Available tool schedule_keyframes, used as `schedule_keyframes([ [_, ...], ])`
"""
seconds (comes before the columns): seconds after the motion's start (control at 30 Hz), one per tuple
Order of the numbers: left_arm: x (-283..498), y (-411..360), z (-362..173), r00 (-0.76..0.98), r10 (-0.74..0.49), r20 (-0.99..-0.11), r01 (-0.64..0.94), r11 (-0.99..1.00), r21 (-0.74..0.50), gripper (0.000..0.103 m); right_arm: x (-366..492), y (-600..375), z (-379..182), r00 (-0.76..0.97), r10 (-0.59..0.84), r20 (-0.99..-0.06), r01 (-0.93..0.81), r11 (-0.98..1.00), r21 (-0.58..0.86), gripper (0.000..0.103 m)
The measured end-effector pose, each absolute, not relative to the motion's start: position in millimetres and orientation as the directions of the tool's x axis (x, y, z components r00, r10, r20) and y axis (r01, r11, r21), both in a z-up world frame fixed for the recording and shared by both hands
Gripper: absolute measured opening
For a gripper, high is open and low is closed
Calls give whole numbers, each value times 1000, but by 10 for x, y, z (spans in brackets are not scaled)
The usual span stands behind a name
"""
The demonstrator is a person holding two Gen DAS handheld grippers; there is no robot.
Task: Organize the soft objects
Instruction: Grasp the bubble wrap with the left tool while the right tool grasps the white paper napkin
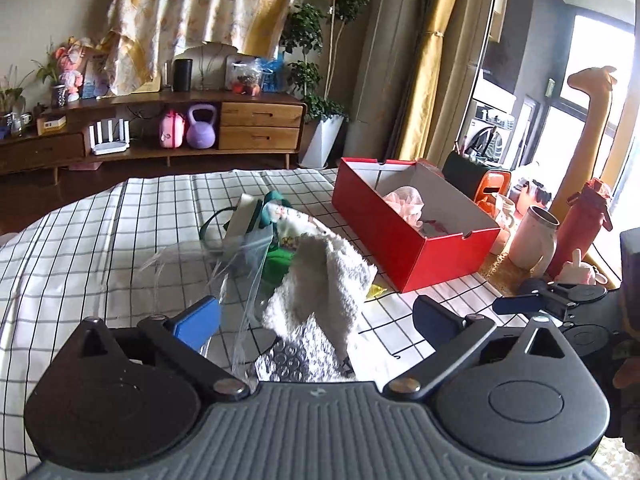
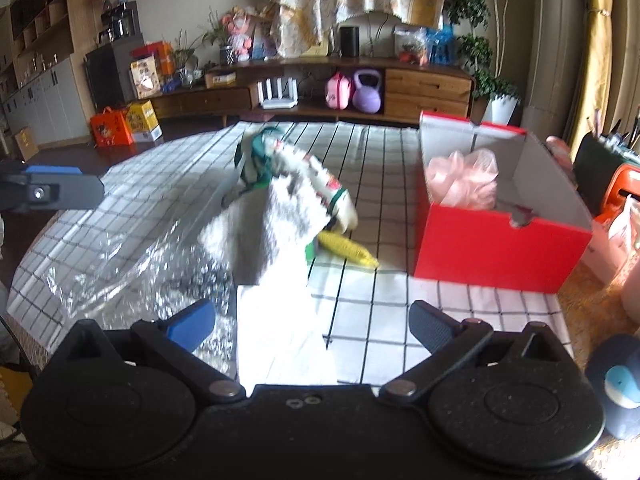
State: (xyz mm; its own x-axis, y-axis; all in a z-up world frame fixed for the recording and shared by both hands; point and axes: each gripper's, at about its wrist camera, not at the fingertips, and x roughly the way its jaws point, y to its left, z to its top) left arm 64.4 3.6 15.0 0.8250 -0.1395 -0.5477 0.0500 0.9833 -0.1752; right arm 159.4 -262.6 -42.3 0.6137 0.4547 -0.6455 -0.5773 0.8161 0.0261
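Left wrist view: the left gripper (image 1: 316, 316) has its jaws spread wide, with nothing pinched. Clear plastic wrap (image 1: 236, 268) lies by its blue left pad, and a white fluffy towel (image 1: 328, 276) rises in a peak between the fingers without touching either pad. Under the towel lies silver bubble wrap (image 1: 292, 360). Behind the towel sits a heap of soft things: a green strap, a printed cloth (image 1: 280, 216) and something green. All of it rests on a checked tablecloth (image 1: 100, 232). To the right stands an open red box (image 1: 408, 236) with a pink mesh puff (image 1: 404, 200) inside. Right of the box are a white mug (image 1: 534, 240) and a red bottle (image 1: 580, 228).

In the right wrist view, the left gripper's blue-padded finger shows at the far left edge. The right gripper (image 2: 312, 320) is also spread wide and empty, over a white sheet (image 2: 280, 336) on the cloth. The towel stands ahead of it, a yellow corn toy (image 2: 348, 248) just beside the heap, and the red box to the right, apart from the pile.
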Motion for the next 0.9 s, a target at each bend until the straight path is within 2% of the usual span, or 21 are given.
schedule_keyframes([
  [0.27,621,-143,-290,765,-135,-630,65,989,-133,103,1671,-2504,-863,525,440,-729,-609,792,40,103],
  [0.4,706,-133,-530,716,-156,-680,55,984,-168,103,1708,-2466,-1051,488,424,-763,-623,781,36,101],
  [0.6,818,-116,-799,668,-130,-733,19,987,-158,103,1815,-2395,-1264,442,405,-801,-640,767,34,100],
  [0.9,937,-193,-1020,642,-92,-761,18,994,-104,103,1901,-2245,-1451,413,390,-823,-673,739,12,92],
])
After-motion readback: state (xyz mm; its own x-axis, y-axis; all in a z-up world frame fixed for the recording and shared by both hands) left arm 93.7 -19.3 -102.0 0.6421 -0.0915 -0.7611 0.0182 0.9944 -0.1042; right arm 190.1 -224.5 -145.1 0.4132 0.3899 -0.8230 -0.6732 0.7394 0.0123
